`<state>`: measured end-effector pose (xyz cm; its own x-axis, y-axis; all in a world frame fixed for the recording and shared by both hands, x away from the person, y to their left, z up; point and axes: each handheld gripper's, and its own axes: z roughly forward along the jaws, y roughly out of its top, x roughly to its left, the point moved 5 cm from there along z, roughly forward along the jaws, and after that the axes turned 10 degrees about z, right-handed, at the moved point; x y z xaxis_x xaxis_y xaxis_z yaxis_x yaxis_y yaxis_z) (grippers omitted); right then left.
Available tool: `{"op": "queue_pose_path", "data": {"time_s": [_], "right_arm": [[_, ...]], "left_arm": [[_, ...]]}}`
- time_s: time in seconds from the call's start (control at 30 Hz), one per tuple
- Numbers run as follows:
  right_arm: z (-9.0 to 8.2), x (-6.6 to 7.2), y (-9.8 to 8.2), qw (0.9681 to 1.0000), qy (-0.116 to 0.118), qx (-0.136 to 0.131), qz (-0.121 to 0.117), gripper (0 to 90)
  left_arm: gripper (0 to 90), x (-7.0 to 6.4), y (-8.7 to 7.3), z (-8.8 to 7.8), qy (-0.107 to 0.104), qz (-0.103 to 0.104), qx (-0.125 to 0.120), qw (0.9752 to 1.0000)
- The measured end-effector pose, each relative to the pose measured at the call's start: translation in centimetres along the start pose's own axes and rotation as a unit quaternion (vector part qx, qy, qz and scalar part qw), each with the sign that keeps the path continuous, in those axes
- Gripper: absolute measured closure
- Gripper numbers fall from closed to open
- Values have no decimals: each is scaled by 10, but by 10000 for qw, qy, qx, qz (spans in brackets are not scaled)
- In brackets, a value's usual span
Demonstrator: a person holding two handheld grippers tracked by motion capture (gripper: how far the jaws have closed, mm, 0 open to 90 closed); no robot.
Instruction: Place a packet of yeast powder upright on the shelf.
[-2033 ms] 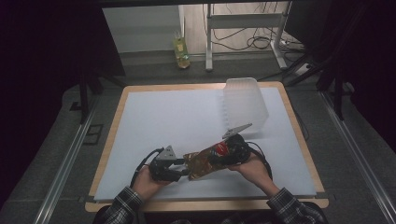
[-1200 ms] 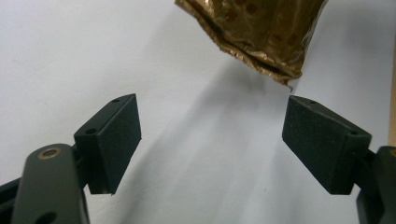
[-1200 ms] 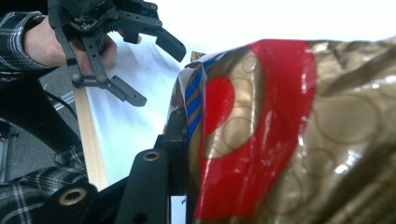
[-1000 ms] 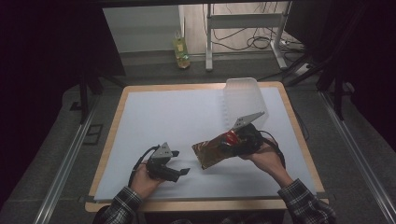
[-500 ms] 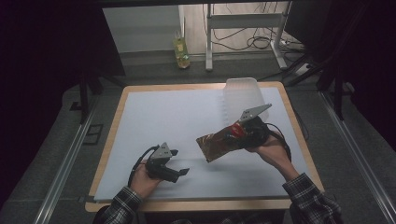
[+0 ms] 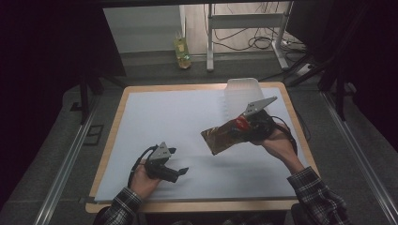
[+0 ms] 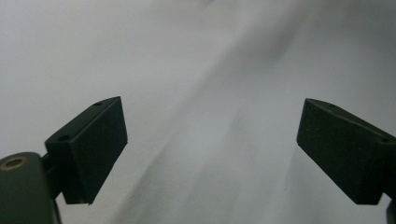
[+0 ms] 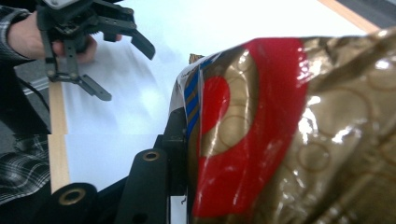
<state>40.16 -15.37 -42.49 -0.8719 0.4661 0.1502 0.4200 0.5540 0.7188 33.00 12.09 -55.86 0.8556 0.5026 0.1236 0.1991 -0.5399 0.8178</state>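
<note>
Just in front of the clear plastic bin (image 6: 243,92), above the white table cover (image 6: 178,117), your right gripper (image 6: 244,127) is clenched on a glossy gold-and-red snack bag (image 6: 224,136), which hangs off the surface with its free end slanting down toward you. Keep that grip firm on the bag's edge and lift smoothly, so the crinkly foil does not slip or swing; judging by its nearness, the bin looks like the place to carry it, so bring the bag over the rim before letting go. Well away from the bin, near your edge of the table, your left gripper (image 6: 177,165) rests released, its jaws having just been opening with nothing between them. From the right gripper view the bag (image 8: 299,135) hides the far jaw, and you cannot see the bin's inside.
</note>
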Motion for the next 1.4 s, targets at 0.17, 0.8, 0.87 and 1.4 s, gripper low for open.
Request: {"op": "queue_pose_path", "data": {"time_s": [0.17,0.8,0.87,1.4], "right_arm": [[-5,-7,5,9999,-96,-13,-27,649],[-30,-43,34,9982,-549,-23,-258,649],[-33,-47,38,9977,-589,-70,-327,649],[-50,-85,57,9914,-1157,13,-609,651]], "left_arm": [[74,2,0,-2,112,15,0,9999],[72,8,1,-11,301,-103,-77,9995],[71,8,1,-11,267,-106,-107,9995],[66,6,2,-9,179,-80,-139,9997]]}}
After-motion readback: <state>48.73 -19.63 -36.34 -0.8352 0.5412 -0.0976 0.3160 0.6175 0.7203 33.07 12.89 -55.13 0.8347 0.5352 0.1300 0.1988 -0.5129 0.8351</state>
